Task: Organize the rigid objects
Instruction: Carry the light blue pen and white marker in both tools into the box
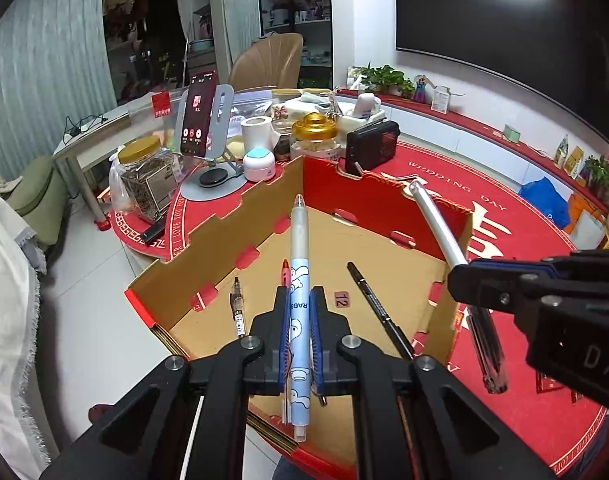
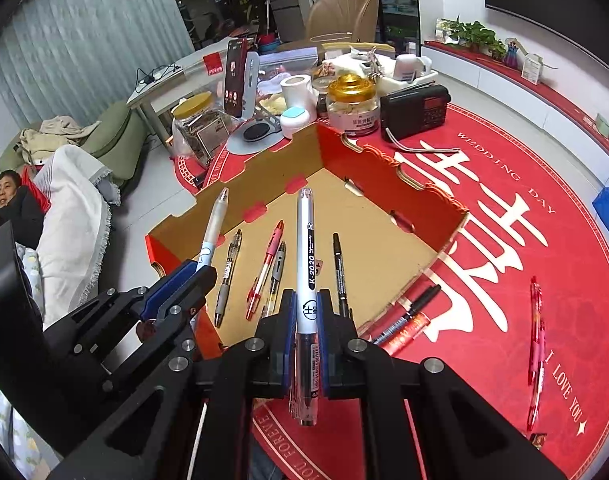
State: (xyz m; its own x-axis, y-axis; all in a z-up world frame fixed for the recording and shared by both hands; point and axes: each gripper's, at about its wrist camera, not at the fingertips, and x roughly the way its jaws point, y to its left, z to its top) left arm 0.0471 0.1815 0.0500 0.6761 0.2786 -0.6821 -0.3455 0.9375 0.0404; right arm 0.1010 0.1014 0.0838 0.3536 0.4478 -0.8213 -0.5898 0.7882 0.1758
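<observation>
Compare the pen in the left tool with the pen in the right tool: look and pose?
The left tool grips a light blue cartoon-printed pen with a frosted upper barrel. The right tool grips a white pen with black print and a clear lower barrel. In the right wrist view the blue pen leans right; the white one stands nearly straight. Both are clamped mid-barrel, over the cardboard box.

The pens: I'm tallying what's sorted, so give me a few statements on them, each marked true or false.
1. The left gripper holds a blue cartoon pen. True.
2. The right gripper is empty. False: it grips a white pen.
3. The cardboard box holds no pens. False: several lie on its floor.
4. A red pen lies on the red mat outside the box. True.
</observation>
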